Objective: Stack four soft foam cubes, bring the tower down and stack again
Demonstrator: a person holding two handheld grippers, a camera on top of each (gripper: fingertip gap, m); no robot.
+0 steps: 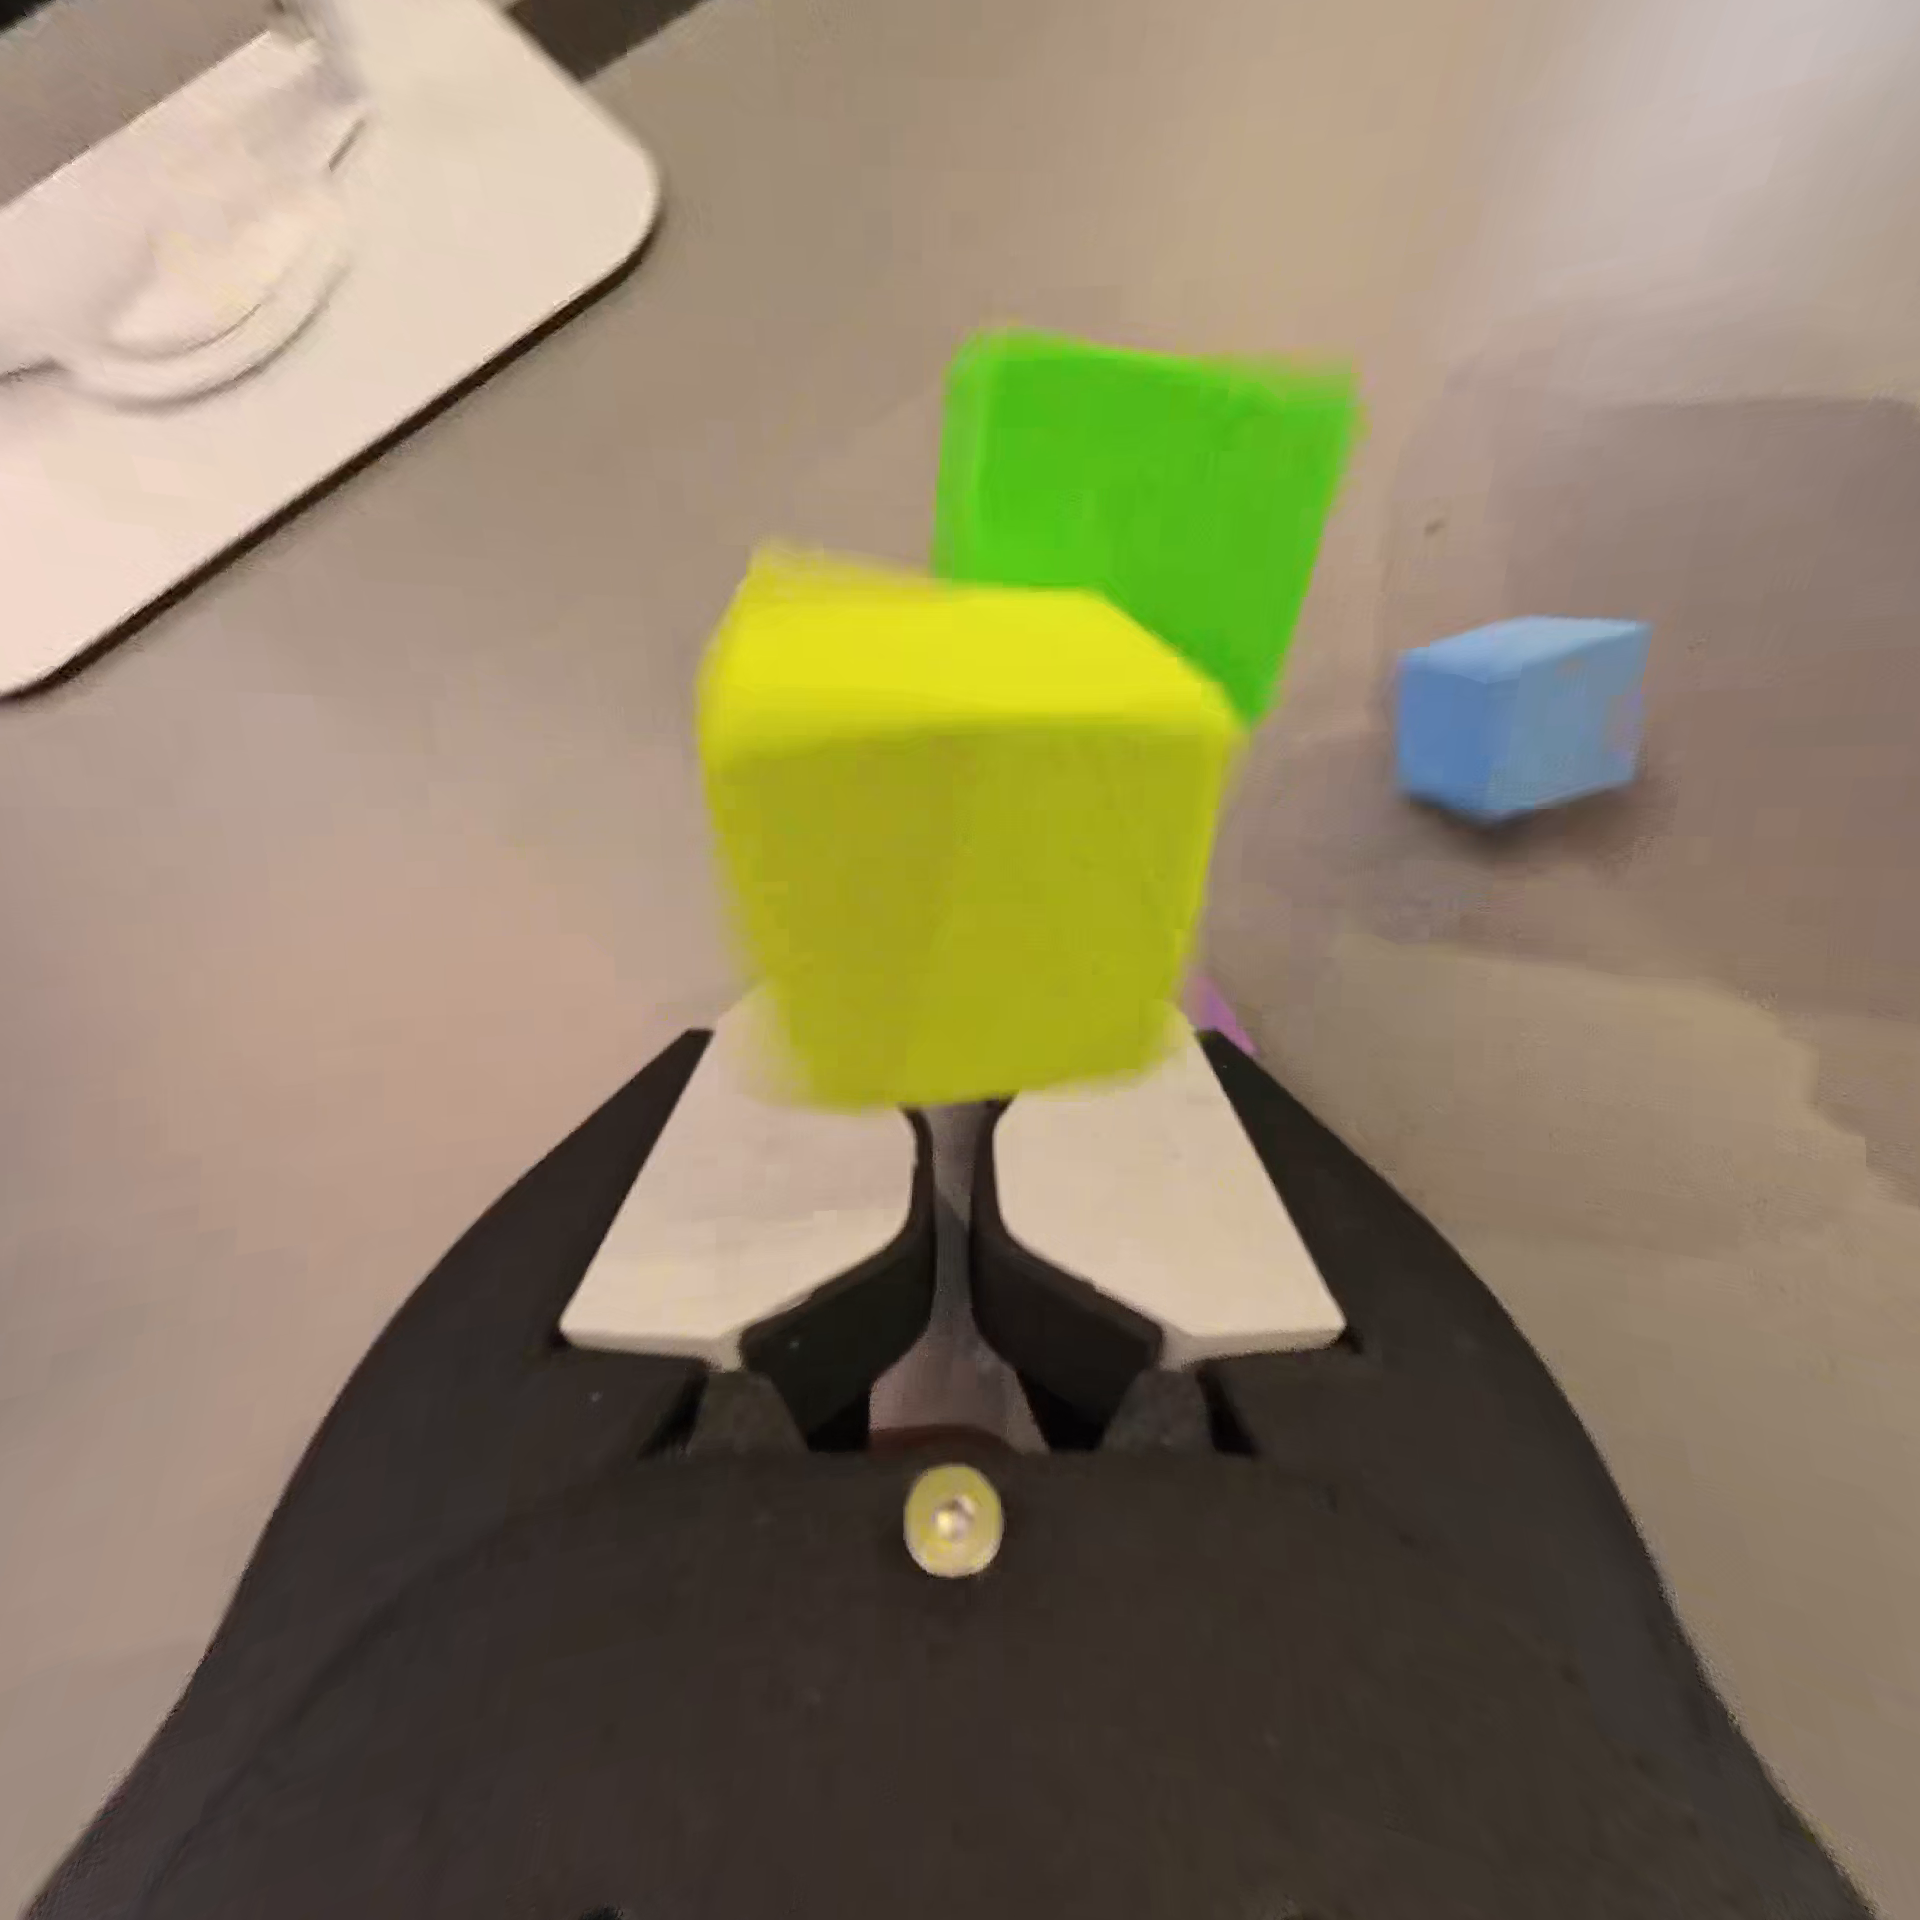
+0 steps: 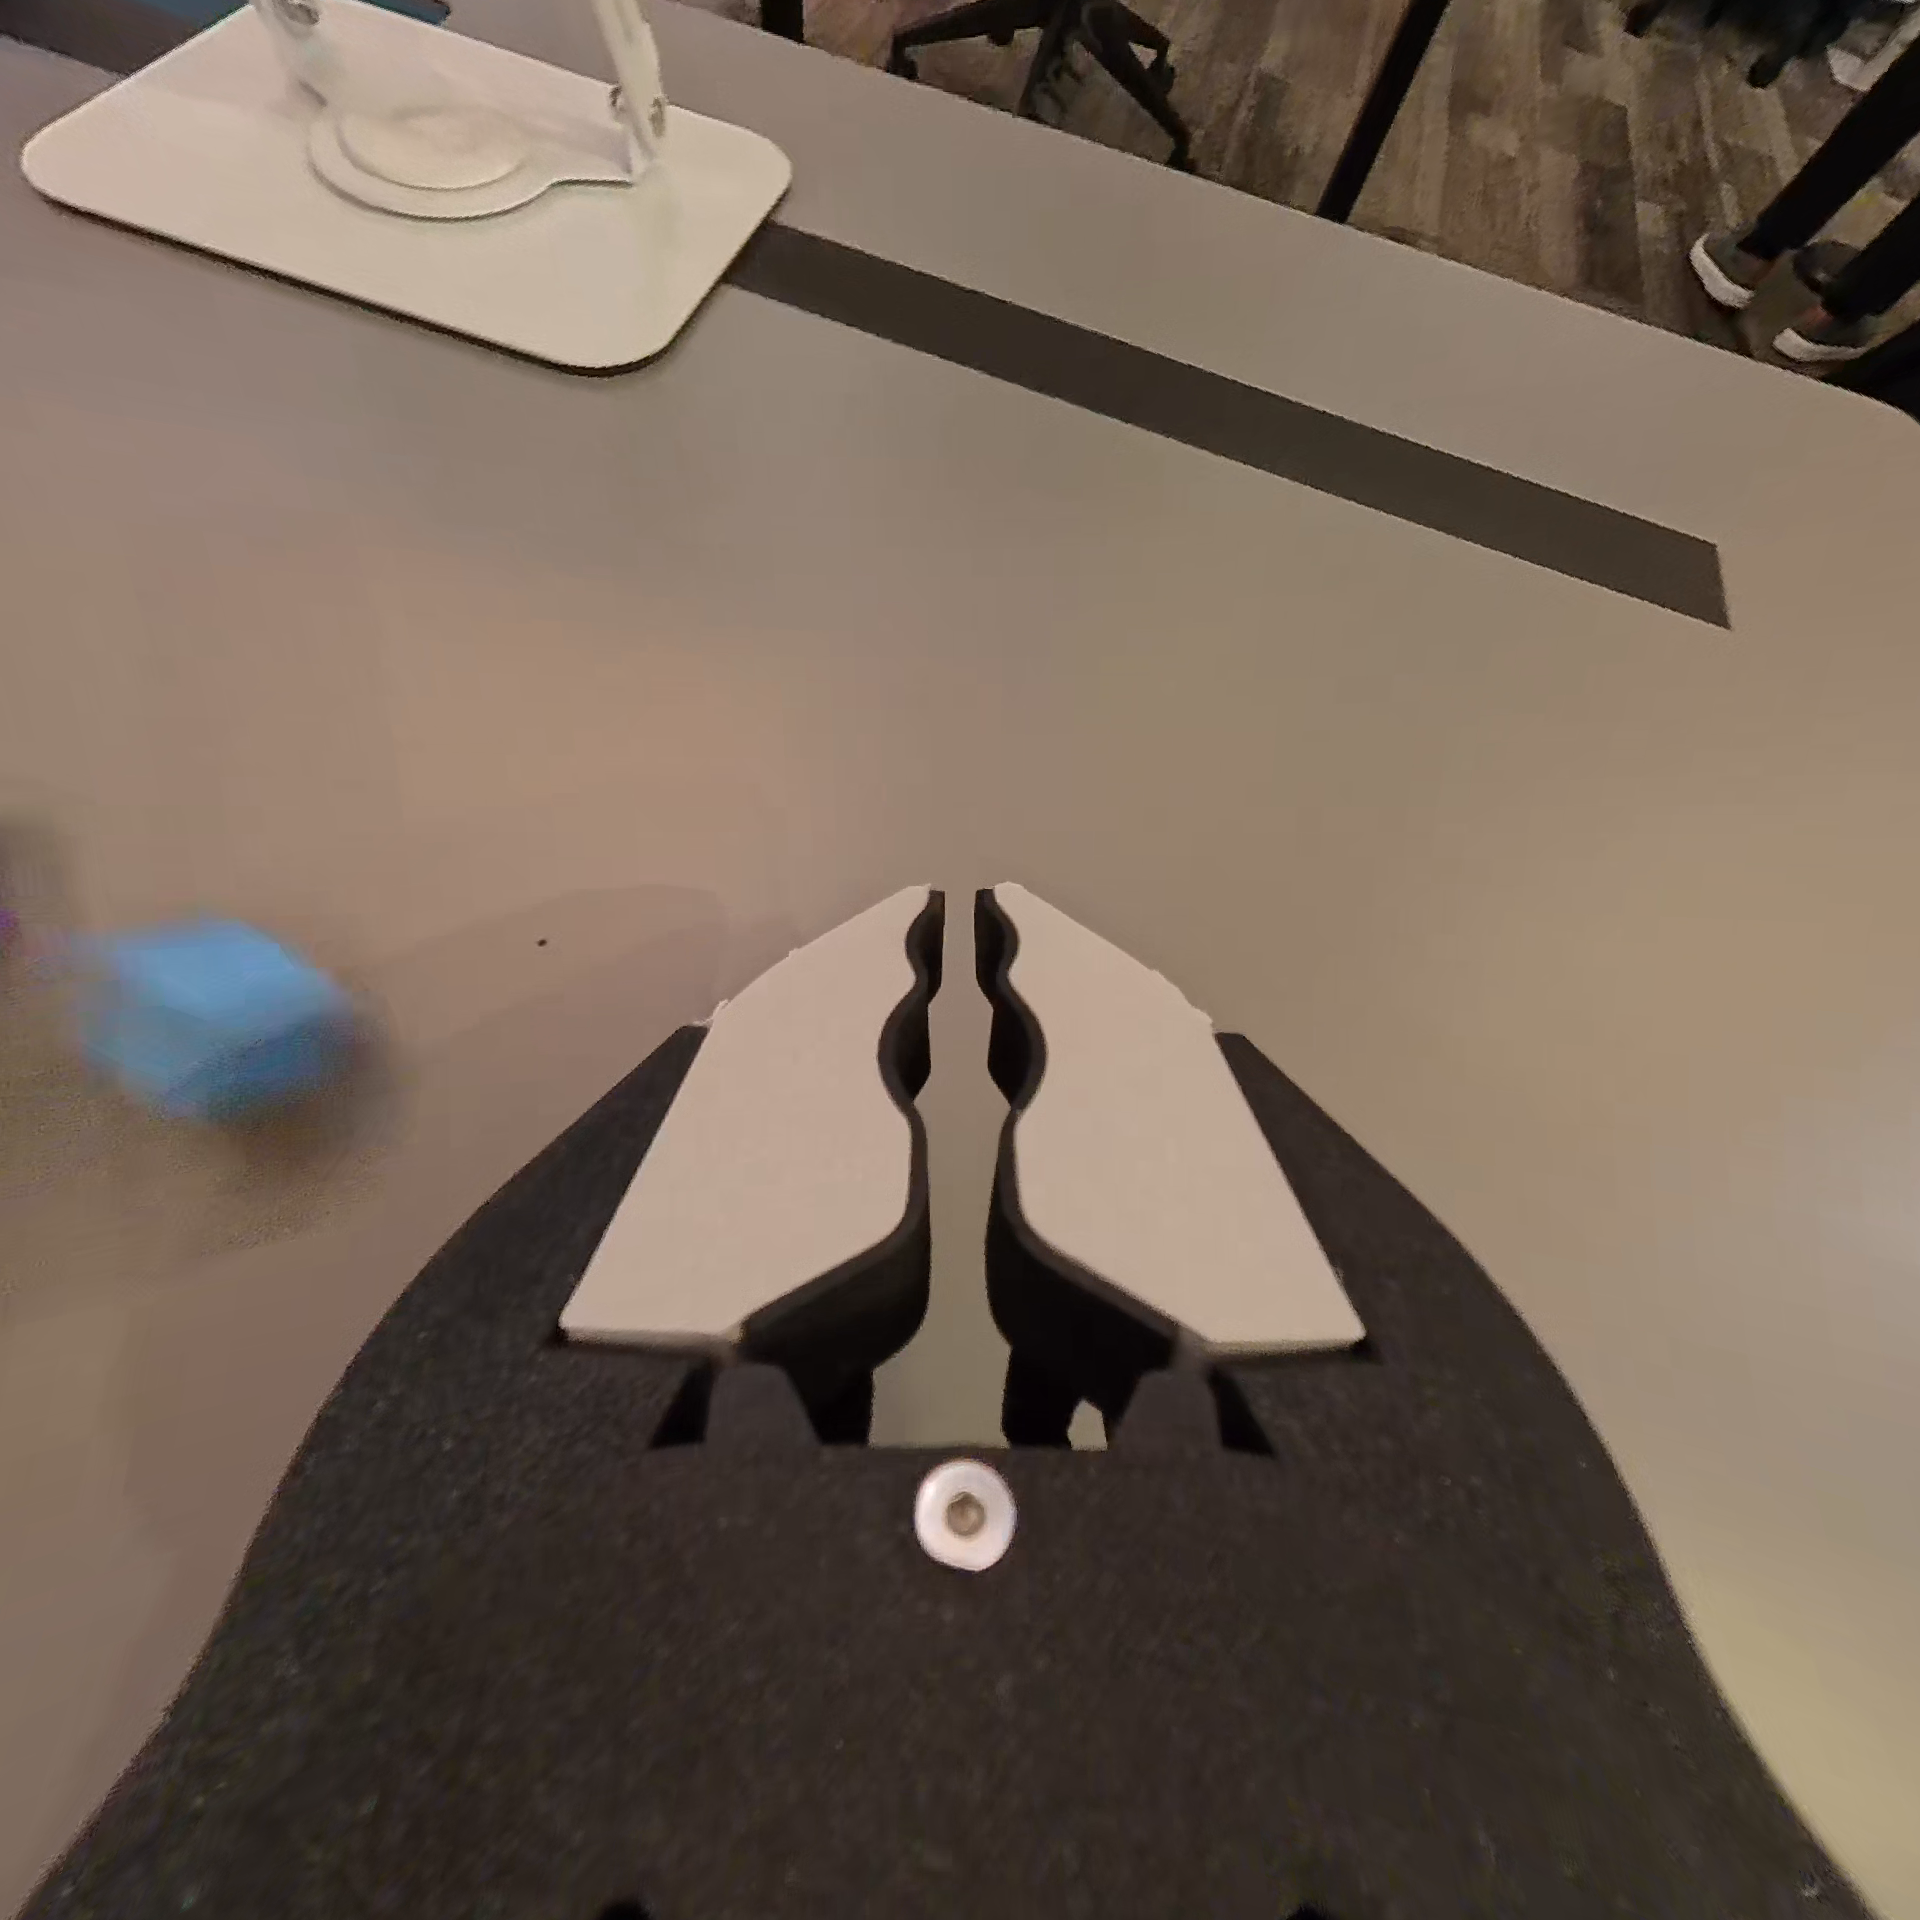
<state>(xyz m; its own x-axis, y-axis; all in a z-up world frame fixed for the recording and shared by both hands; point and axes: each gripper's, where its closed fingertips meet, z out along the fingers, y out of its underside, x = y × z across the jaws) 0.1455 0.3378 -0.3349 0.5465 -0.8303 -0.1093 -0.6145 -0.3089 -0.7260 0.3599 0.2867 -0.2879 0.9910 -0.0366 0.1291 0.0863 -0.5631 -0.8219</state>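
Observation:
In the left wrist view a yellow foam cube [image 1: 966, 831] is blurred and tilted right in front of my left gripper [image 1: 956, 914], covering its fingertips. The fingers [image 1: 758, 1195] stand close together behind it; they do not clamp the cube. A green cube [image 1: 1132, 509], also blurred and tilted, is just behind the yellow one. A blue cube [image 1: 1522, 717] lies on the table to the right and also shows blurred in the right wrist view [image 2: 208, 1018]. A purple sliver [image 1: 1226, 1013] peeks out beside the right finger. My right gripper [image 2: 959, 899] hovers over bare table with only a thin slit between its tips, nothing in it.
A white stand base [image 2: 416, 208] sits at the far left of the grey table [image 2: 1143, 675] and also shows in the left wrist view [image 1: 260, 364]. A dark strip [image 2: 1247, 416] runs across the far side. Beyond the table edge are chair legs and a person's shoes [image 2: 1725, 270]. About 25 cm separates my left fingertips from my right.

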